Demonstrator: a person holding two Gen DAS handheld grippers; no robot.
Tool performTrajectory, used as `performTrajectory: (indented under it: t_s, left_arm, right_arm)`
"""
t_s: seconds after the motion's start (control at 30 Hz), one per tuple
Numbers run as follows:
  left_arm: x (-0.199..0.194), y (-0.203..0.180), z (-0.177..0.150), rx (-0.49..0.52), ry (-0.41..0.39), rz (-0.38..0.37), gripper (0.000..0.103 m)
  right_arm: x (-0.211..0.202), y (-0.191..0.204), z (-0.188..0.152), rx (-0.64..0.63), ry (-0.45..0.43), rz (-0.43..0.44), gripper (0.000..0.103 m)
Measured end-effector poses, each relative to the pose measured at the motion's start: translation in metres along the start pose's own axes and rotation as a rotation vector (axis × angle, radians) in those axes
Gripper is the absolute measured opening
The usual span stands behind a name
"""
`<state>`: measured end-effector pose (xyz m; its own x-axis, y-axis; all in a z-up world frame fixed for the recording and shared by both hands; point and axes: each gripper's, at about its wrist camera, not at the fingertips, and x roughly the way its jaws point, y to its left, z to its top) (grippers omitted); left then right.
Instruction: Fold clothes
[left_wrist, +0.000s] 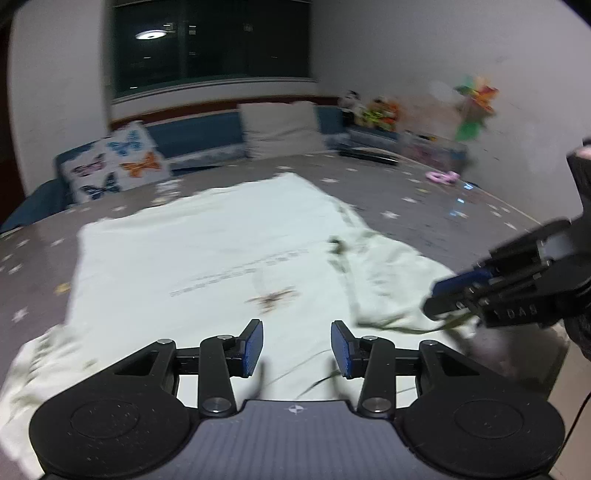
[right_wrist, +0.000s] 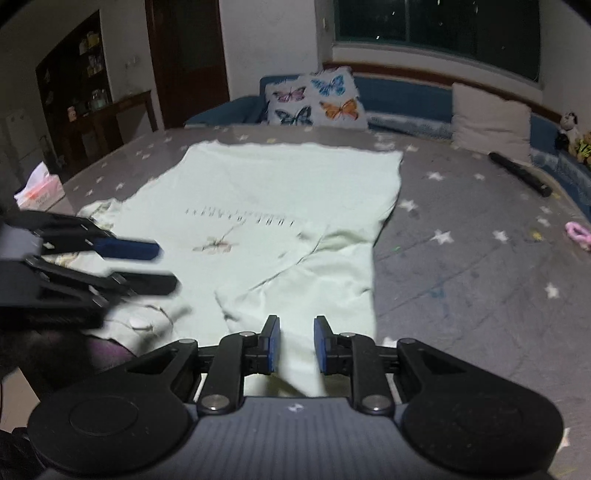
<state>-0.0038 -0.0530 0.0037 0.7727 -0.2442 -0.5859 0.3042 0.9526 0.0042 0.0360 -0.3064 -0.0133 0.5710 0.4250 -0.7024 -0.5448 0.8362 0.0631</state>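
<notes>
A pale green T-shirt (left_wrist: 207, 251) with a small print lies spread on the grey star-patterned bed (left_wrist: 388, 192). Its near right part is folded over and rumpled. My left gripper (left_wrist: 297, 332) hovers over the shirt's near edge with its blue pads apart and nothing between them. The right wrist view shows it (right_wrist: 168, 266) from the side at the left, its jaws apart. My right gripper (right_wrist: 295, 325) has a fold of the shirt (right_wrist: 295, 206) running up between its pads. In the left wrist view it (left_wrist: 430, 298) sits at the shirt's right corner, where a green trim hangs from it.
A butterfly-print pillow (right_wrist: 314, 99) and a beige pillow (right_wrist: 491, 118) lean against the blue headboard. A black tube (right_wrist: 521, 173) and a pink object (right_wrist: 578, 234) lie on the bed's right side. A tissue box (right_wrist: 40, 188) stands at the left edge, and plush toys (left_wrist: 373, 109) sit in the corner.
</notes>
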Motion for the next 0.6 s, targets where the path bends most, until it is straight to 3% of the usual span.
performTrajectory:
  t_s: [0.1, 0.27, 0.37, 0.43, 0.6]
  left_arm:
    - [-0.017, 0.022, -0.007, -0.05, -0.005, 0.071, 0.044]
    - [-0.046, 0.064, -0.022, -0.146, -0.002, 0.208, 0.044]
    - [-0.061, 0.085, -0.031, -0.194, -0.001, 0.302, 0.046]
    - [-0.069, 0.1, -0.038, -0.234, 0.003, 0.37, 0.048]
    - [-0.084, 0.135, -0.055, -0.359, 0.03, 0.501, 0.05]
  right_arm:
    - [0.006, 0.005, 0.0, -0.015, 0.026, 0.006, 0.02]
    - [-0.003, 0.017, 0.013, -0.052, -0.017, 0.022, 0.021]
    - [0.002, 0.03, 0.023, -0.085, -0.03, 0.055, 0.024]
    - [0.007, 0.039, 0.03, -0.107, -0.036, 0.08, 0.032]
    - [0.02, 0.07, 0.047, -0.182, -0.055, 0.152, 0.033]
